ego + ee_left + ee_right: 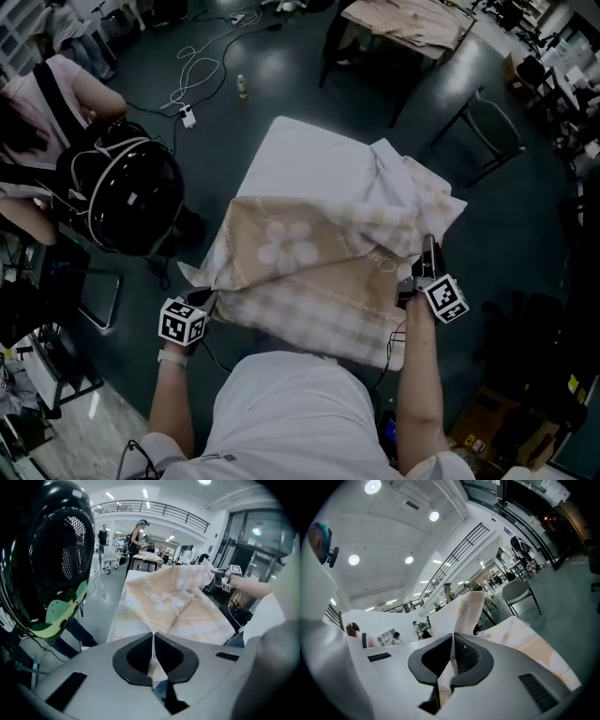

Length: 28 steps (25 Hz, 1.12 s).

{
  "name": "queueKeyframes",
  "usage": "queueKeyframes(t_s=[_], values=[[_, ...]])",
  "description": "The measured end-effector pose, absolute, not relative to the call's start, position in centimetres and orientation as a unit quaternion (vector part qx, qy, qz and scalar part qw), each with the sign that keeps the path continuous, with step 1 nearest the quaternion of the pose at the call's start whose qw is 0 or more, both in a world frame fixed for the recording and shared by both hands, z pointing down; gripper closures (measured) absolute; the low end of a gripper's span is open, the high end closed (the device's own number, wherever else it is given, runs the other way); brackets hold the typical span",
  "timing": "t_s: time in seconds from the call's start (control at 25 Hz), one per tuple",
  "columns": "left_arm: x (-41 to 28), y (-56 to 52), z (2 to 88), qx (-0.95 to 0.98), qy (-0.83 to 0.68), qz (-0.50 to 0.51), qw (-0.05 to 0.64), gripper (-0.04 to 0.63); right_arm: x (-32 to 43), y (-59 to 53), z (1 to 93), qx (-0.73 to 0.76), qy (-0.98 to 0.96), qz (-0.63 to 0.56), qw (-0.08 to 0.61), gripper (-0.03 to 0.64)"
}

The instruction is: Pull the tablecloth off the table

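The left tool (201, 300) is clenched on the near-left corner of the tablecloth (309, 272) and the right tool (428, 251) on a bunched fold held higher, so the cloth, covering only the near half of the surface (300, 155), can be dragged off together.

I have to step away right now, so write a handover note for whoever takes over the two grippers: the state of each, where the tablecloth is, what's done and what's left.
Left gripper: shut on the tablecloth at its near left edge.
Right gripper: shut on a raised fold of the cloth at the right side.
Tablecloth: bunched and folded toward the person. It covers the near part of the table, and the far part of the top is bare.
Done: both grips are taken and the cloth is partly drawn back.
Left: pull the cloth fully off the table, probably toward you.
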<state>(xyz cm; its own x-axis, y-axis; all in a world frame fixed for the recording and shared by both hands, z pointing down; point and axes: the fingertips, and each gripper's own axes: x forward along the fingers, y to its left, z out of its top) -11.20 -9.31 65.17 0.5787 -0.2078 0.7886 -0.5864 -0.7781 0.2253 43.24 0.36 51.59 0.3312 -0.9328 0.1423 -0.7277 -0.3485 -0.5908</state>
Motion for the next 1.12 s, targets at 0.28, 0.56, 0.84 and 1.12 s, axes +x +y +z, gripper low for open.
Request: queueKeyframes(t_s=[0.28, 0.56, 0.84, 1.12], values=[[-6.7, -8.5, 62.4, 0.869, -0.211, 0.401, 0.197, 0.581, 45.9, 4.4, 50.5, -0.799, 0.508, -0.219, 0.235, 0.591], [-3.1, -6.0, 60.8, 0.882, -0.196, 0.390, 0.180, 0.581, 47.6, 8.7, 49.2, -0.808, 0.498, -0.203, 0.241, 0.591], [1.8, -3.6, 60.3, 0.890, -0.169, 0.397, 0.148, 0.581, 50.0, 15.4, 48.0, -0.816, 0.486, -0.185, 0.254, 0.592], [3.5, -1.2, 59.1, 0.901, -0.158, 0.378, 0.142, 0.581, 50.3, 20.2, 44.8, -0.824, 0.479, -0.149, 0.265, 0.592]])
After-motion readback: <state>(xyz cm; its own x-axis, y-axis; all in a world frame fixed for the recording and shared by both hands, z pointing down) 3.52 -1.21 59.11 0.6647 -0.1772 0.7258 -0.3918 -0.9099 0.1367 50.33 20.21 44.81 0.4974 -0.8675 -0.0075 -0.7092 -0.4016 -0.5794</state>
